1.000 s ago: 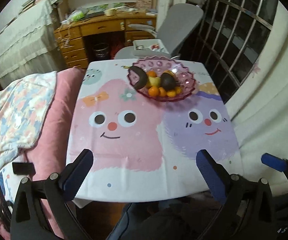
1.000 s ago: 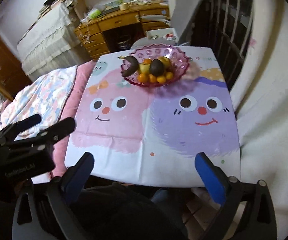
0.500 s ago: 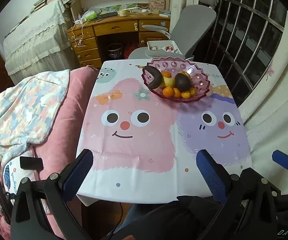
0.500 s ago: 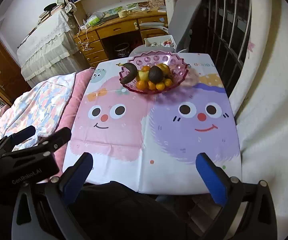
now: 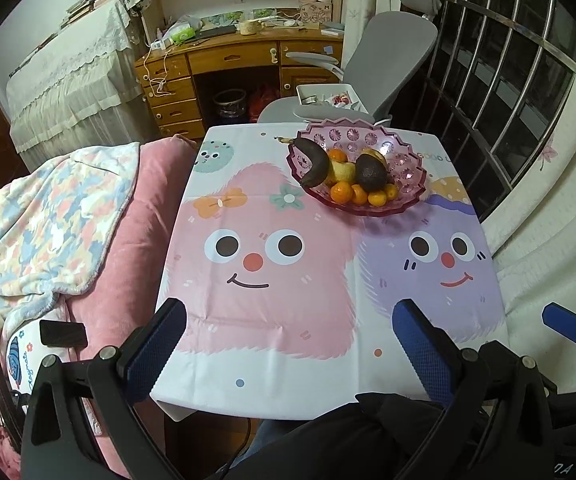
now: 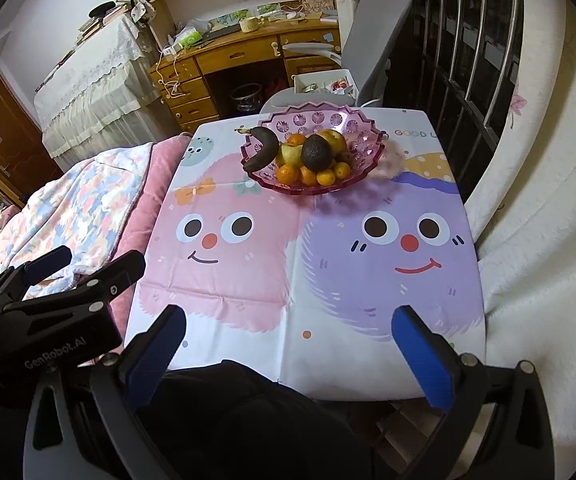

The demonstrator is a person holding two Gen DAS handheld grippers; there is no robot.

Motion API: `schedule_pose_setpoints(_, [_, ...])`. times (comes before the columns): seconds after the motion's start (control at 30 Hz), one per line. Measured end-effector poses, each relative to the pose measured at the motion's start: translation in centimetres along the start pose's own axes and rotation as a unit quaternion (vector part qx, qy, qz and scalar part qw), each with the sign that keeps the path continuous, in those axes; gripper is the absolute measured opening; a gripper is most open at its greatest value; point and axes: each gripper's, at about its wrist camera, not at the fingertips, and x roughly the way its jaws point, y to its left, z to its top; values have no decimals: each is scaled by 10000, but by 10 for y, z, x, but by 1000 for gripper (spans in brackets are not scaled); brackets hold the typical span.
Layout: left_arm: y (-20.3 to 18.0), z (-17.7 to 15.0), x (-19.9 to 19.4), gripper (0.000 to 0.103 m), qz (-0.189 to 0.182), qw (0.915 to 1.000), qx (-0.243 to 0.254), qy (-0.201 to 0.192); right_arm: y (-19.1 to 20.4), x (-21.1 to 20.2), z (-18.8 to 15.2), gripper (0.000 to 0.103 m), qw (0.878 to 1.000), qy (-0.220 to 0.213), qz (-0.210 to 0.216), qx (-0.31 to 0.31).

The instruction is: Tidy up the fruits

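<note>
A pink glass bowl (image 5: 402,196) stands at the far side of the table. It holds a blackened banana (image 5: 314,160), a dark avocado (image 5: 371,173), a yellow apple (image 5: 346,170) and several small oranges (image 5: 342,193). The bowl also shows in the right wrist view (image 6: 364,140). My left gripper (image 5: 290,342) is open and empty, held back over the table's near edge. My right gripper (image 6: 288,340) is open and empty, also at the near edge, to the right of the left one.
The table wears a cartoon cloth (image 5: 279,280) with a pink and a purple face. A pink quilt and a patterned blanket (image 5: 51,216) lie at the left. A grey chair (image 5: 384,64) and wooden desk (image 5: 223,60) stand behind; barred window (image 5: 508,80) at right.
Both grippers have pulled back and up from the table; the bowl looks farther off. The fruit in the bowl has not moved.
</note>
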Motion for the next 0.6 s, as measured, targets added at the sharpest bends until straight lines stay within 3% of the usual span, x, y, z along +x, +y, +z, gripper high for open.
schedule_pose_setpoints(0.6, [6, 6, 3, 102, 25, 10000, 0, 5, 2, 10, 5, 103, 10000, 50, -13, 2])
